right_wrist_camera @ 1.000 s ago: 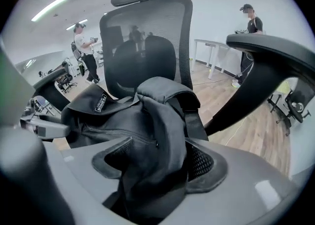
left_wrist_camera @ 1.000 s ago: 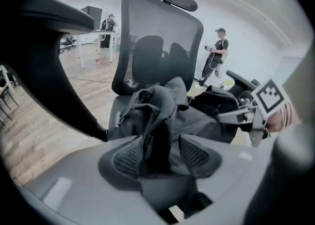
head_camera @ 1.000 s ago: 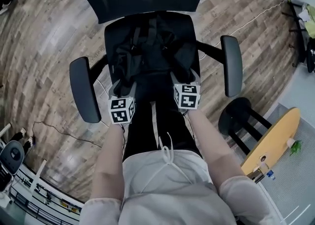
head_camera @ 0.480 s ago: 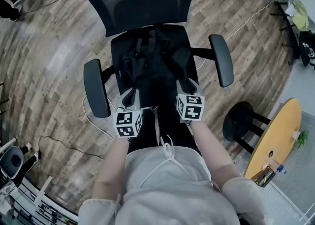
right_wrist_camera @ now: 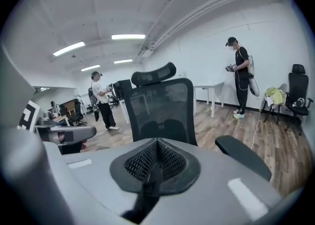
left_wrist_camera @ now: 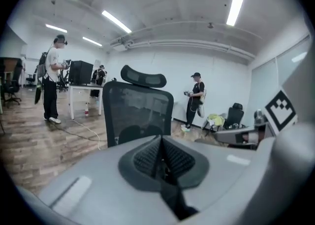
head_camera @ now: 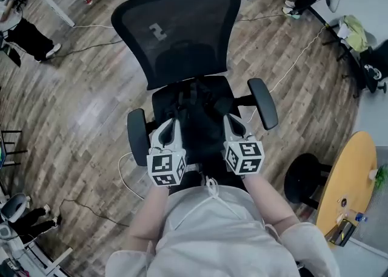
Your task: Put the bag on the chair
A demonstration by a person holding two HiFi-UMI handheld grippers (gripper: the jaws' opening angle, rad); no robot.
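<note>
The black bag [head_camera: 194,101] lies slumped on the seat of the black mesh office chair [head_camera: 176,33]. Both grippers hang above the seat's front edge, clear of the bag. My left gripper [head_camera: 171,125] is shut with nothing between its pads, and its jaws have just been closing. My right gripper [head_camera: 233,123] is likewise shut and empty, its jaws also just closed. In the left gripper view the closed jaws [left_wrist_camera: 161,140] point at the chair's backrest [left_wrist_camera: 138,115]. The right gripper [right_wrist_camera: 156,143] faces the same backrest [right_wrist_camera: 160,106].
The chair's armrests [head_camera: 137,137] [head_camera: 263,103] flank the grippers. A black stool [head_camera: 306,179] and a round wooden table [head_camera: 348,179] stand at the right. A white cable [head_camera: 124,173] trails on the wood floor. People stand further off [left_wrist_camera: 51,79] [left_wrist_camera: 195,98].
Both grippers have lifted up off the bag and away from the seat, and their jaws have gone from open to shut. The bag stays on the seat. The head view has tilted up to the backrest.
</note>
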